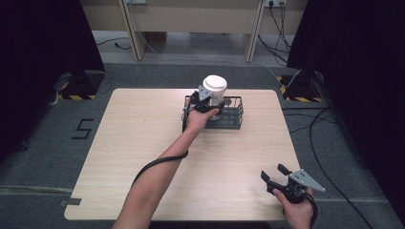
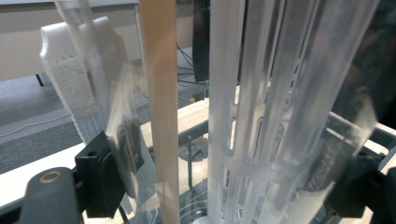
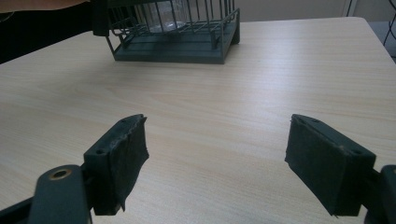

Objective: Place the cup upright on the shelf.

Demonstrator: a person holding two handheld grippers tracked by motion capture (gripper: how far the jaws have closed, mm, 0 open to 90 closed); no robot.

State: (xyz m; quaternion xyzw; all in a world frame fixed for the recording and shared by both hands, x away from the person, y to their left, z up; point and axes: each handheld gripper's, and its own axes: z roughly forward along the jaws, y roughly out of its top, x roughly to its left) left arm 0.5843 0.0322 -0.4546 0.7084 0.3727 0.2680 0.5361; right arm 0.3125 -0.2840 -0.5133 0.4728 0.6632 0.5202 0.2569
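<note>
The pale wooden surface point(image 1: 143, 157) takes up most of the high view, standing on grey carpet with dark curtains at either side and a light wooden frame beyond its far edge. Near the middle of that far edge sits a dark wire basket point(image 1: 234, 114) with a solid base, and the right gripper view shows the same basket point(image 3: 177, 46) well ahead of that gripper, with a clear vessel standing inside behind the bars. From the bottom of the high view the person's left forearm point(image 1: 157, 176) reaches diagonally across the surface to the basket, a black cable looping beside it. The left gripper point(image 1: 206, 102) is at the basket's left end, its jaws closed on a clear ribbed container point(image 1: 216, 98) topped with a white lid point(image 1: 214, 85); the container is over the basket's left part, and whether it rests on the basket floor cannot be told. In the left gripper view the clear container point(image 2: 261, 116) fills the space between the two black jaws, which press its sides. The right gripper point(image 1: 277, 174) is near the surface's near right corner, well apart from the basket, its jaws spread wide and holding nothing.
</note>
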